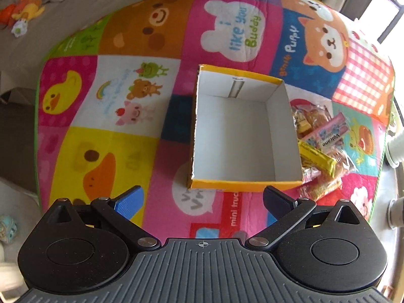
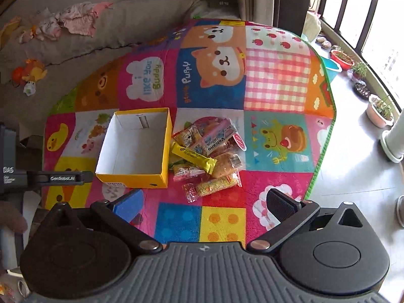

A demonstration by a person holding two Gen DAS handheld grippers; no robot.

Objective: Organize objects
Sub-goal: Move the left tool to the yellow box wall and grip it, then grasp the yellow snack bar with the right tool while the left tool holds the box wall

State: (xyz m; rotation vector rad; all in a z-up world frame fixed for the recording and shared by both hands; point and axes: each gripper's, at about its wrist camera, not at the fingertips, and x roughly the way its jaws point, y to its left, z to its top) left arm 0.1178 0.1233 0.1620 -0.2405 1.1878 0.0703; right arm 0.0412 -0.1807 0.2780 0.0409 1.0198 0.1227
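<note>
An empty yellow box with a white inside (image 1: 240, 128) sits on the colourful play mat (image 1: 121, 93); it also shows in the right wrist view (image 2: 136, 146). A pile of wrapped snacks (image 2: 209, 156) lies just right of the box, with a yellow bar (image 2: 194, 156) and a pink Volcano pack (image 2: 214, 139) on top; the pile also shows in the left wrist view (image 1: 318, 149). My left gripper (image 1: 202, 202) is open and empty, just short of the box's near wall. My right gripper (image 2: 204, 207) is open and empty, short of the pile.
A grey sofa with clothes (image 2: 73, 22) and a plush toy (image 2: 30, 73) lies behind the mat. Plant pots (image 2: 378, 111) and a white stand (image 2: 394, 141) line the window at right. The left gripper's body (image 2: 38, 176) shows at the left edge of the right wrist view.
</note>
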